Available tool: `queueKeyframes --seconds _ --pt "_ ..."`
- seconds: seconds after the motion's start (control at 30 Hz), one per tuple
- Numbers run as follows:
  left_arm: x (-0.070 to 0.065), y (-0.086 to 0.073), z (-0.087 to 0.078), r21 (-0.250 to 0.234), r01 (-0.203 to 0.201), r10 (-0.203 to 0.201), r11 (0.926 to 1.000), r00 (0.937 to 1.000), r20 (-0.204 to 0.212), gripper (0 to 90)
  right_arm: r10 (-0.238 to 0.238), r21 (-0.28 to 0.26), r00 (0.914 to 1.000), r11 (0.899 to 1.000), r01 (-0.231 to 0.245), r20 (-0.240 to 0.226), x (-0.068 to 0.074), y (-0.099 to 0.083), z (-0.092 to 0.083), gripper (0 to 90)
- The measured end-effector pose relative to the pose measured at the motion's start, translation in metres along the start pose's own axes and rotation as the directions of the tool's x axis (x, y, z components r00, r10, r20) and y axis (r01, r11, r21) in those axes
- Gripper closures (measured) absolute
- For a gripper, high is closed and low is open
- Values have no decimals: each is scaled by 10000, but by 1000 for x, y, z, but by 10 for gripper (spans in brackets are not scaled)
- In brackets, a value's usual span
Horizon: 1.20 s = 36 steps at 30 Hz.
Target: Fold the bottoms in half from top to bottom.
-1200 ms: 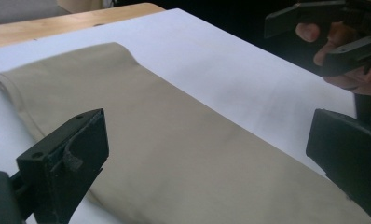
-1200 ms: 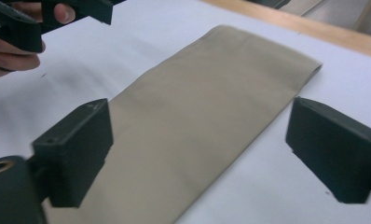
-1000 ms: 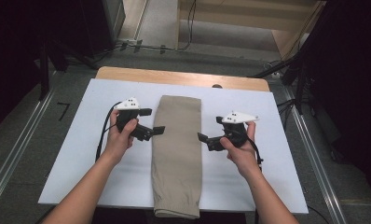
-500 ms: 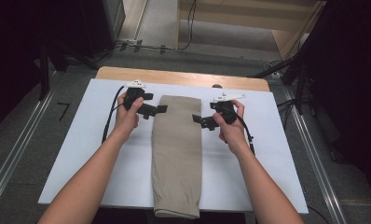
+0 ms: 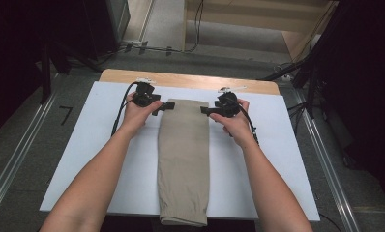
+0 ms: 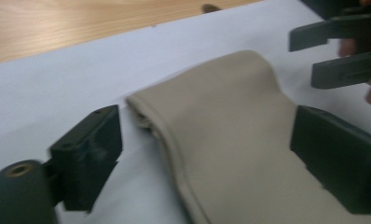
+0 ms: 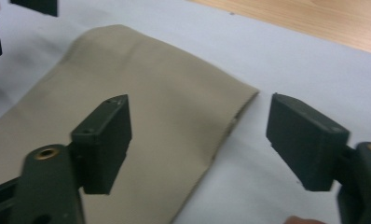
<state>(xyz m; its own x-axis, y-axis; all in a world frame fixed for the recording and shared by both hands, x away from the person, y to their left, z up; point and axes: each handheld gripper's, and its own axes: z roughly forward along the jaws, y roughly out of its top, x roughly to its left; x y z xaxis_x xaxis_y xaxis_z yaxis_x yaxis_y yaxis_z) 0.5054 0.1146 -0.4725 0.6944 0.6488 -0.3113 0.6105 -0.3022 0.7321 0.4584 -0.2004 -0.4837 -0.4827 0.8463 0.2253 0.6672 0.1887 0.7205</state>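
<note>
Both grippers [image 5: 167, 105] [image 5: 205, 110] closing (still apart), straddling cloth [image 5: 183, 159] corners

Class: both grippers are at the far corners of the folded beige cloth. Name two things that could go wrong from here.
1. The jaws of the left gripper and right gripper have just been closing, yet neither is pressing the cloth; each could catch just the top layer, so the fold opens.
2. The cloth's near end overhangs the white board; an uneven lift may drag it off.
</note>
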Motion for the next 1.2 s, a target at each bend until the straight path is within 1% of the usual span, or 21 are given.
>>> queueKeyframes --seconds 0.03,0.07,0.13,0.23,0.37,0.43,0.53,0.57,0.63,0.7,0.73,0.77,0.87,0.9,0.93,1.0,1.03,1.07,1.1,1.13,1.2 --pt "2 0 1 109 162 -161 9998 9998 -104 151 142 -1 9999 9999 -142 38 -3 1 2 287" --pt "5 0 2 194 293 -291 9994 9995 -148 154 374 -40 9993 9993 -375 -50 -5 1 4 357" --pt "9 -1 4 218 647 -641 9977 9975 -295 200 787 117 9969 9968 -786 -75 -9 1 10 383" --pt "10 -4 11 457 832 -796 9955 9940 -750 253 514 331 9975 9980 -530 479 -10 2 19 416" --pt "6 -8 20 440 859 -803 9953 9902 -1144 293 302 329 9967 9989 -328 750 -10 3 27 430" --pt "5 -8 23 414 813 -748 9958 9873 -1403 317 175 42 9972 9998 -178 728 -15 0 30 434" --pt "6 -6 27 303 815 -755 9962 9839 -1619 344 265 -18 9960 9996 -264 853 -21 -1 34 435" --pt "6 -6 29 348 784 -714 9963 9828 -1704 345 345 -26 9959 9994 -344 833 -22 -1 35 435" --pt "7 -8 34 585 503 -385 9970 9815 -1875 360 276 37 9962 9996 -281 827 -24 -2 37 433" --pt "7 -9 35 471 385 -290 9981 9817 -1883 364 34 89 9957 10000 -43 930 -24 -4 40 426" --pt "8 -9 36 347 535 -464 9980 9826 -1798 367 -4 66 9953 10000 -2 966 -24 -4 41 413" --pt "9 -9 36 301 580 -517 9979 9823 -1800 368 -101 15 9929 9999 100 1187 -23 -4 42 383" --pt "7 -9 38 290 437 -374 9986 9806 -1924 424 -218 -1 9907 9998 220 1346 -21 -4 44 402" --pt "7 -9 39 261 500 -438 9984 9794 -1973 459 -200 -12 9910 9998 203 1326 -20 -3 44 452" --pt "6 -9 39 253 604 -542 9979 9787 -1979 490 -223 -32 9935 9997 228 1117 -19 -4 44 533" --pt "6 -9 39 266 820 -750 9963 9766 -2013 587 -346 -6 9965 9994 348 766 -16 -4 45 637" --pt "6 -9 39 267 871 -800 9958 9761 -2022 618 -287 -31 9978 9996 289 592 -15 -4 46 668" --pt "6 -10 40 291 908 -835 9954 9774 -1942 670 -162 -13 9986 9999 163 498 -15 -4 46 692" --pt "5 -10 40 295 914 -840 9954 9777 -1925 709 -65 -21 9993 10000 66 378 -15 -4 46 750" --pt "5 -11 40 319 934 -859 9951 9789 -1856 738 92 -4 9999 10000 -92 73 -16 -5 46 781" --pt "6 -11 41 364 1185 -1116 9923 9817 -1541 831 181 -12 9998 9998 -181 -52 -16 -5 47 811"
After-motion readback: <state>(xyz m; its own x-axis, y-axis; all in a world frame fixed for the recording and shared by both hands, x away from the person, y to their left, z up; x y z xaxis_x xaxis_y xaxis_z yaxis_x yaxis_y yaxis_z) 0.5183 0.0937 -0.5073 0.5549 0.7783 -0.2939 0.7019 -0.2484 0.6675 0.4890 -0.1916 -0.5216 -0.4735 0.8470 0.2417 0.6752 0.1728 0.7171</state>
